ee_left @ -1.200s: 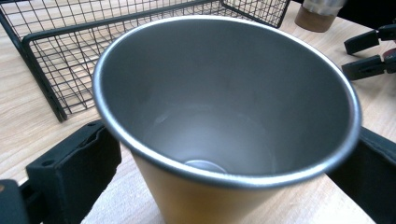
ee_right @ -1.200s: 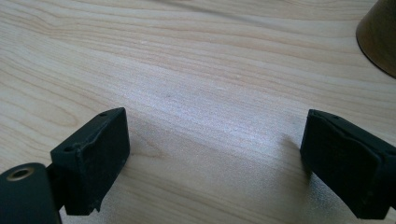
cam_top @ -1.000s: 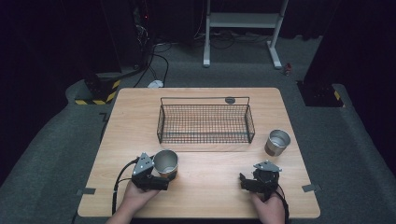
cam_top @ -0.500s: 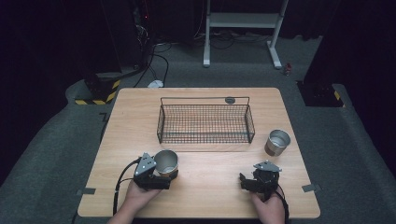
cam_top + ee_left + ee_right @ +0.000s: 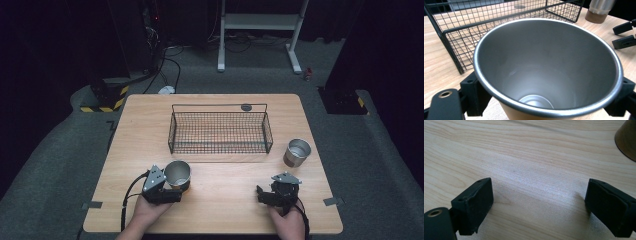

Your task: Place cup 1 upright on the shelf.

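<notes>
The left gripper (image 5: 172,186) stays clamped on the steel cup (image 5: 549,72), unmoved beside the wire basket (image 5: 220,131); the right gripper (image 5: 539,207) idles, jaws apart. Lift seems pending.

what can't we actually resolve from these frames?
- Contact between left gripper pads and near cup: left gripper view, the rim covers it.
- Far cup top: cut off by the left gripper view's upper edge.
- Dark disc behind the wire basket: high view, too small to identify.
</notes>
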`<state>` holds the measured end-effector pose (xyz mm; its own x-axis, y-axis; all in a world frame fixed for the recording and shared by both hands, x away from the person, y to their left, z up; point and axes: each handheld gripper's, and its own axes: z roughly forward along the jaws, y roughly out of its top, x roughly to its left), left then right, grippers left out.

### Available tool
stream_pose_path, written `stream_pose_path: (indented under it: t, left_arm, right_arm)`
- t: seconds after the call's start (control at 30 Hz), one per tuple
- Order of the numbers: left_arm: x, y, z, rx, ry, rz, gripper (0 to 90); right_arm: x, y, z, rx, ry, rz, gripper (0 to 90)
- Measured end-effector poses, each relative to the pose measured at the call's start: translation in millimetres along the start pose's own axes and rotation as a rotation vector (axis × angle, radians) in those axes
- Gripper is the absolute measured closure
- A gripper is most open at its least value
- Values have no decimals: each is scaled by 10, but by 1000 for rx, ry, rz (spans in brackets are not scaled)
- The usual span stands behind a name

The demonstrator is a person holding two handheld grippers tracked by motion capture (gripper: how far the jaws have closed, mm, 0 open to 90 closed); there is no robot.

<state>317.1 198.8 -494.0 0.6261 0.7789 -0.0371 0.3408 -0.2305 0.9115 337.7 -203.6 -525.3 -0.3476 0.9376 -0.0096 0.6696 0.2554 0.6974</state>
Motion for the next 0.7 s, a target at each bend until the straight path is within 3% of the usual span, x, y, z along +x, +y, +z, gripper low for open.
stream_pose_path:
  t: [0.7]
  left_arm:
    - [51,17,-68,-25,10,-25,148]
  right_arm:
    - [0,0,0,0,0,0,82]
